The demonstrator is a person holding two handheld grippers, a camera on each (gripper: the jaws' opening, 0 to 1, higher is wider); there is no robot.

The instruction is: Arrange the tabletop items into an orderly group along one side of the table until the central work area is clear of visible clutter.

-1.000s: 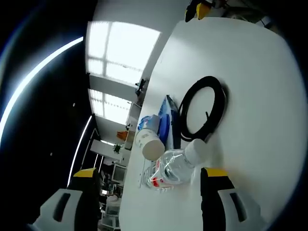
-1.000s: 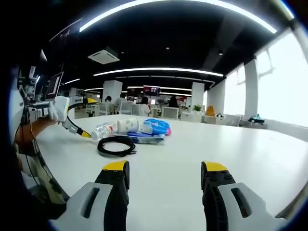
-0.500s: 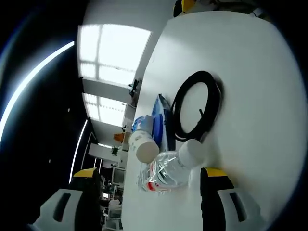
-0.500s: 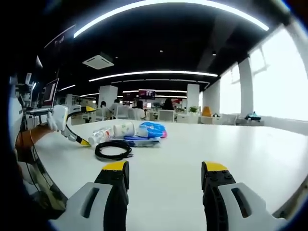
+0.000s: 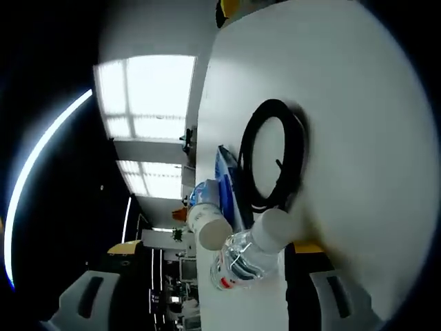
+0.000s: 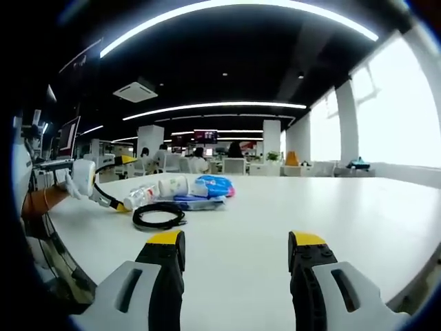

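In the right gripper view the right gripper (image 6: 234, 258) hovers low over the white table (image 6: 289, 214), its two yellow-tipped jaws wide apart with nothing between them. The items lie together well ahead of it, toward the left side of the table – a black cable coil (image 6: 159, 215) in front, and behind it a clear plastic bottle (image 6: 140, 197), a white bottle (image 6: 173, 186) and a blue packet (image 6: 213, 185), all lying down and close to each other. The left gripper (image 6: 118, 185), held by a hand (image 6: 43, 201), is at the clear plastic bottle; one yellow tip is above the bottle and the other is on the table beside its cap end.

In the left gripper view the picture is rolled strongly. The clear plastic bottle (image 5: 244, 258), with a white cap and a red label, lies between the open jaws of the left gripper (image 5: 207, 272) – I cannot tell if the jaws touch it. The white bottle (image 5: 210, 227) is just beside it, then the blue packet (image 5: 226, 181), and the cable coil (image 5: 270, 157) lies flat on the table (image 5: 351, 124)
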